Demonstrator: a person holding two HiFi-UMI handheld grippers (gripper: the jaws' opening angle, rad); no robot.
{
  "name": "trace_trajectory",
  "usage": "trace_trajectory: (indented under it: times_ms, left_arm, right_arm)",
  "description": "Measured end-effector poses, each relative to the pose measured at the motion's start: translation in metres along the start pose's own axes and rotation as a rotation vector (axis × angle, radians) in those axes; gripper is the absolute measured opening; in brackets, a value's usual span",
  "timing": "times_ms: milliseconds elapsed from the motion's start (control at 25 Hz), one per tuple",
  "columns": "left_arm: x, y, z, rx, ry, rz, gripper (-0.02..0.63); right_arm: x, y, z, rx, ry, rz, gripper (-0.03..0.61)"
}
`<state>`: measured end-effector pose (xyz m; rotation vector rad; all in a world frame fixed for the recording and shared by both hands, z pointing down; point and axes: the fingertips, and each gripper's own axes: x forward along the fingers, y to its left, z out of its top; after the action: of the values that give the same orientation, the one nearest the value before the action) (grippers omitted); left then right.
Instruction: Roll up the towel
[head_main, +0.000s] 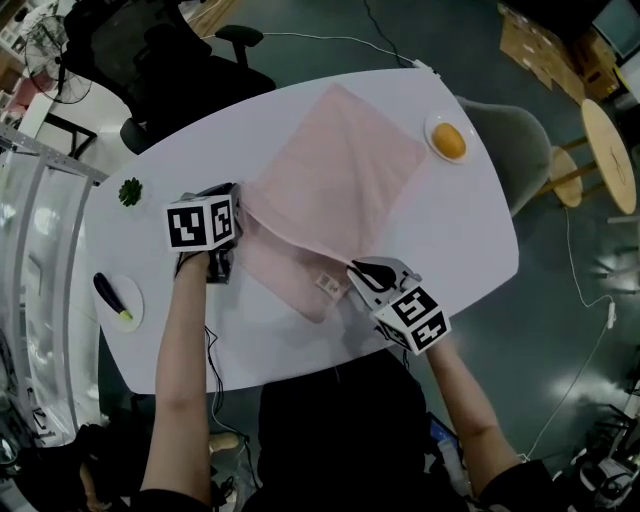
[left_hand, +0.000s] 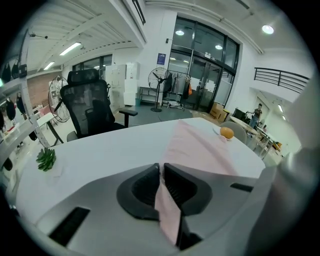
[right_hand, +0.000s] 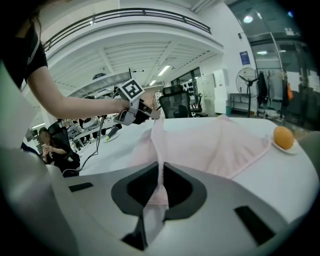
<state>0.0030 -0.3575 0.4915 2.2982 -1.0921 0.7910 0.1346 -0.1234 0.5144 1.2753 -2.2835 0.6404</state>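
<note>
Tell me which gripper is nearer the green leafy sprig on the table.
Left. The left gripper, shut on an edge of the pink towel, sits right of the sprig in the head view; the right gripper grips the towel well beyond it.

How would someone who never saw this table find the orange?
Find the white table with the pink towel across its middle. Beside the towel's right corner sits a small plate holding the orange, the only round, bright thing there.

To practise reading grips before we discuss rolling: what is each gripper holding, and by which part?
Both hold the pink towel. The left gripper and the right gripper are each shut on one end of its lifted edge.
</note>
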Motion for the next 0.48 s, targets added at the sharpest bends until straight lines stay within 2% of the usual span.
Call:
trace_trajectory:
  times_ms: [280, 480]
  left_arm:
    - [0.038, -0.015, 0.014, 0.017, 0.023, 0.022, 0.044]
    - [0.062, -0.020, 0.009, 0.006, 0.054, 0.046, 0.044]
  right_arm:
    - [0.007, -0.043, -0.008, 0.041, 0.014, -0.027, 0.035]
    - [0.013, -0.065, -0.019, 0.067, 0.041, -0.033, 0.035]
